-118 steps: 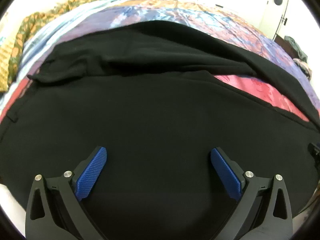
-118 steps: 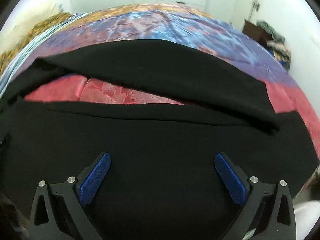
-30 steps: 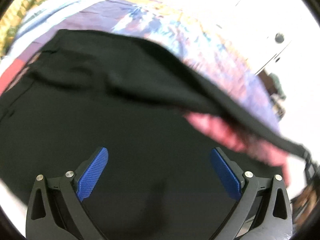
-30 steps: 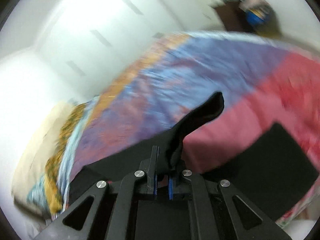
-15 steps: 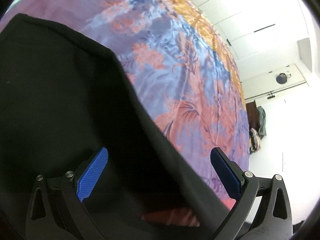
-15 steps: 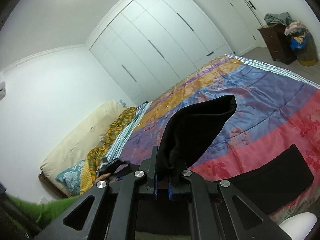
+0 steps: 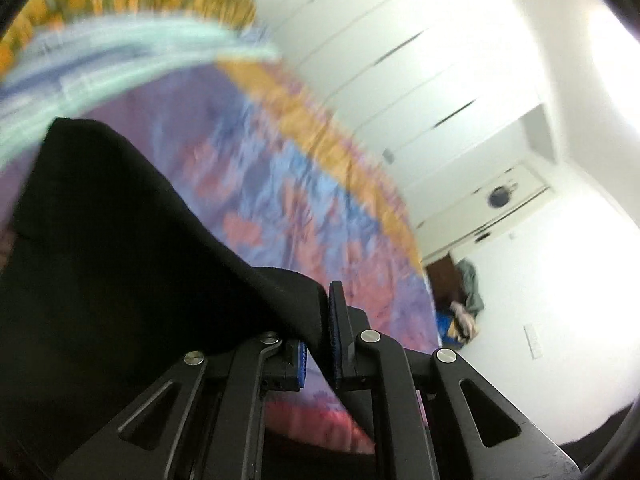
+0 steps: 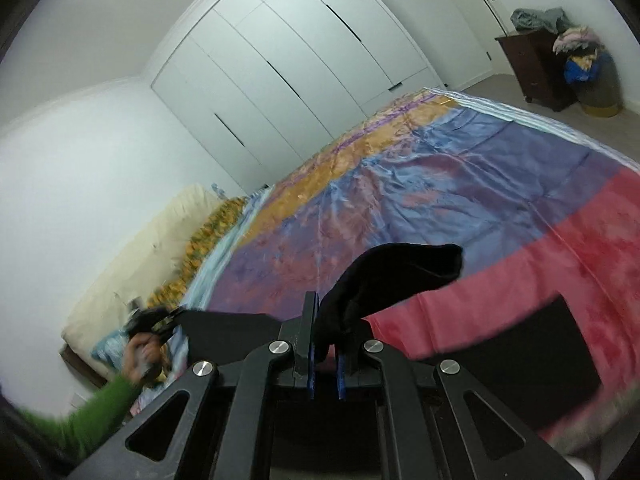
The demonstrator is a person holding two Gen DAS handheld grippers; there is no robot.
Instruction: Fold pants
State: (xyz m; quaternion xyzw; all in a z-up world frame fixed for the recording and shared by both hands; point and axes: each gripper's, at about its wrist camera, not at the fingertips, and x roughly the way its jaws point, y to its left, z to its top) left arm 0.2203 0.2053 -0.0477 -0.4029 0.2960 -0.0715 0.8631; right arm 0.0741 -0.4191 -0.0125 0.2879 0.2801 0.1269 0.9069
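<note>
Moments earlier wide open over the cloth, the left gripper (image 7: 318,334) had just snapped closed on a fold of the black pants (image 7: 120,248), its blue pads (image 7: 334,332) pinching the fabric, which draped away to the left of its view. The right gripper (image 8: 325,360) was likewise clamped on an end of the pants (image 8: 392,276), a loose flap standing above its jaws. With both ends now held and lifted off the patterned bedspread (image 8: 460,184), the garment appeared ready to be carried over into a fold. Another black part lay on the red band near the bed's front edge. Beyond it, the bedspread stretched bare toward the white wardrobe doors (image 8: 304,52), leaving ample room; a green sleeve (image 8: 80,412) showed at lower left.
</note>
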